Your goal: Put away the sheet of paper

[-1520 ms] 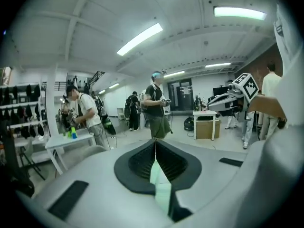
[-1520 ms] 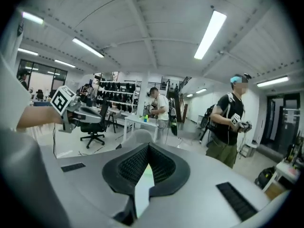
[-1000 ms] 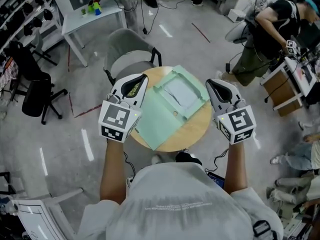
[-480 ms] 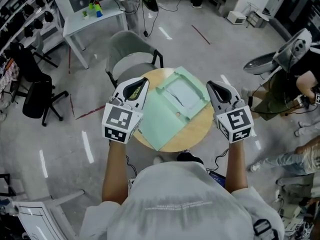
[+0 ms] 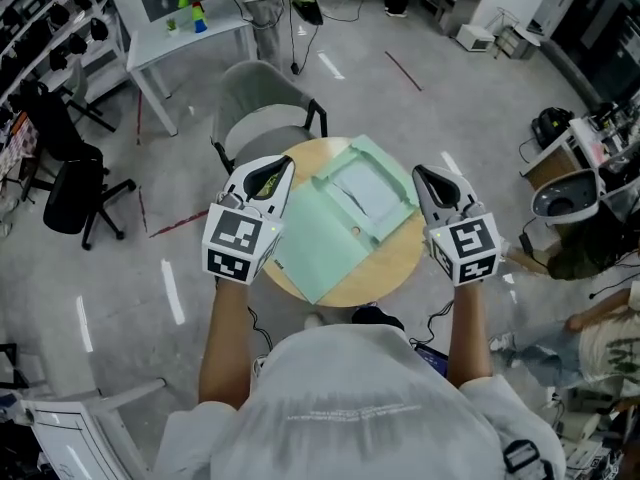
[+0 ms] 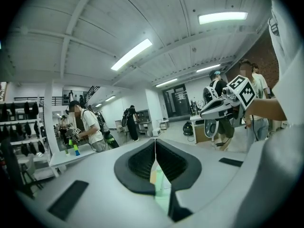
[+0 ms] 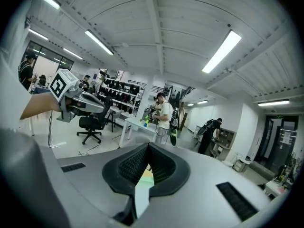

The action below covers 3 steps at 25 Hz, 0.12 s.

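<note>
Bright ceiling strip lights (image 6: 132,54), floor (image 5: 172,290) glare, fisheye-warped dark edges.

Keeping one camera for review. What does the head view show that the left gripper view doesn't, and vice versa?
Only the head view: the white sheet lying in the open green folder on the round table, and the grey chair. Only the left gripper view: the ceiling lights and the left gripper's jaws, closed together. Both: the right gripper held in the air, the white side table, and the folder's green, just a sliver below the jaws in the gripper view.
</note>
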Available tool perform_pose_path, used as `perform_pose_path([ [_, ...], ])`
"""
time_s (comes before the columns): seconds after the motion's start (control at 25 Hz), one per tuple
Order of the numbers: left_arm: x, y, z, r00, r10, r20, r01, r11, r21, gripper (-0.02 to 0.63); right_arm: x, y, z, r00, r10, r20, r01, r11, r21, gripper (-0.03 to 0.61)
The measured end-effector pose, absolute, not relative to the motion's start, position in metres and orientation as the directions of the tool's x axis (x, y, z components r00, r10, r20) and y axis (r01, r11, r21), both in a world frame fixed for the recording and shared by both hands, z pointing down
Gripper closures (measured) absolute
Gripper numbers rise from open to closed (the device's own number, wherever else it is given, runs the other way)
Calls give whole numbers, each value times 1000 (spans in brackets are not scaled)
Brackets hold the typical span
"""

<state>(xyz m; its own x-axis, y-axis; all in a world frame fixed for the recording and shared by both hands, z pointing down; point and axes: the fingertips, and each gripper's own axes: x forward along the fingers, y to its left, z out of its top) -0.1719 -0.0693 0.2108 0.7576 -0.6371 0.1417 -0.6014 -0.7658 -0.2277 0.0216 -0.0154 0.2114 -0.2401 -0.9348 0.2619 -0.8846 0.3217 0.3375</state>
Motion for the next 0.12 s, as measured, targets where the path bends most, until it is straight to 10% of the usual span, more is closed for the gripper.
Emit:
perform_pose_path([
  [0.12, -173, -71, 218, 754, -640, 149, -604, -764, -227, 591, 20, -18, 219, -243, -933, 264, -884, 325, 336, 552],
])
